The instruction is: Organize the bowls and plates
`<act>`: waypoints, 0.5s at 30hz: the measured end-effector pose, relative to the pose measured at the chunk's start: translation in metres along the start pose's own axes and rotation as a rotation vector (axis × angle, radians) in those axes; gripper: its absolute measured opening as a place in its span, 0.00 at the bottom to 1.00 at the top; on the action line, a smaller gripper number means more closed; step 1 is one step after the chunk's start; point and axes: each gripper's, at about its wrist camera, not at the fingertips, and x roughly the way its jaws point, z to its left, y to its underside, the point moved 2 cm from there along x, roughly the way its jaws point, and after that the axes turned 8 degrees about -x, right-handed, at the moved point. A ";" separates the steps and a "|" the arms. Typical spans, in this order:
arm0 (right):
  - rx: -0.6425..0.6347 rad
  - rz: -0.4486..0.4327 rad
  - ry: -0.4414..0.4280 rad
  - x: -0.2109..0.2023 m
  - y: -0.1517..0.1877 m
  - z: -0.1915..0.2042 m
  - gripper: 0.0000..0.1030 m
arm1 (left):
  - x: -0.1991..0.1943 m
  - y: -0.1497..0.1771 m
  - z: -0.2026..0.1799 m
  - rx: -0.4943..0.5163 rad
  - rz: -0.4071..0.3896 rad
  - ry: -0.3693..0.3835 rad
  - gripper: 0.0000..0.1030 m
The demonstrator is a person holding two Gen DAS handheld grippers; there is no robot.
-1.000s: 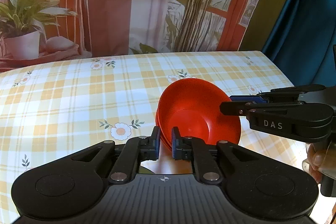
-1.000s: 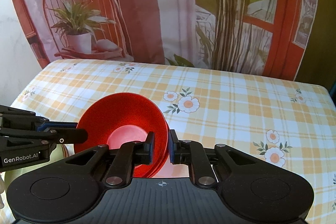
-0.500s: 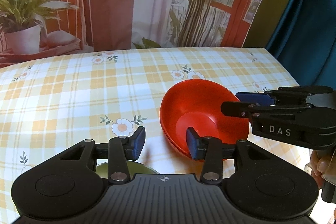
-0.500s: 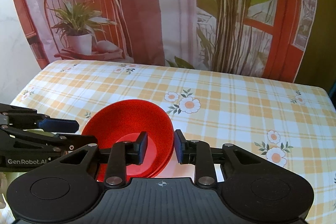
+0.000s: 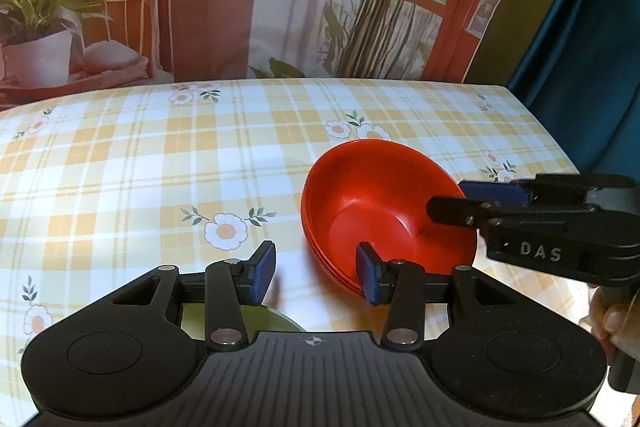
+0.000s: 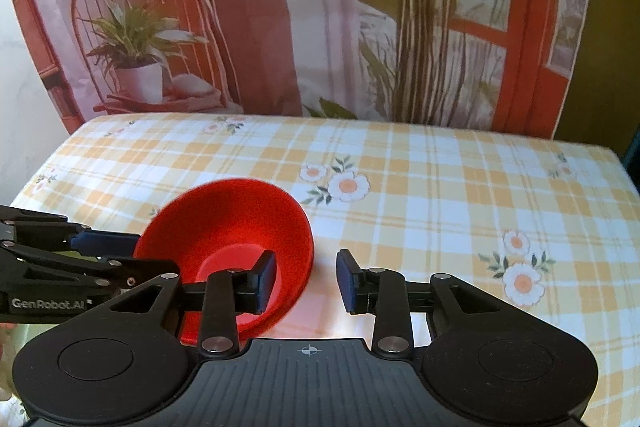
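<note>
Red bowls (image 5: 384, 211) stacked on the bench (image 5: 160, 163), both sets of jaws apart.

Shiny red, round, nested one inside another, sitting flat toward the near right part of the yellow checked cloth with little white flowers. Left gripper (image 5: 316, 273) with blue pads spread wide, one pad just at the near rim, nothing clamped. Right gripper (image 6: 306, 281) just been opening, jaws apart with the bowl rim between them, not pressed. Green plate (image 5: 240, 321) peeking out at the near edge. Behind: a hanging picture cloth (image 6: 320, 7) with a chair, a potted plant and a red window. Lots of bare cloth to the far side and left; bench edge close on the right by a blue curtain (image 5: 580, 27).
</note>
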 end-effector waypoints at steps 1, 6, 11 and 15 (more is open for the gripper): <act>0.009 0.006 -0.005 0.002 0.002 -0.001 0.30 | 0.001 0.000 0.000 -0.003 0.003 0.005 0.45; 0.042 0.009 -0.032 0.007 0.009 -0.001 0.30 | 0.004 0.001 -0.001 -0.007 0.008 0.020 0.45; 0.051 0.011 -0.063 0.009 0.010 0.003 0.28 | 0.005 0.002 -0.001 -0.004 0.011 0.037 0.39; 0.056 0.010 -0.075 0.007 0.010 0.005 0.22 | 0.002 0.001 -0.002 -0.007 0.008 0.059 0.27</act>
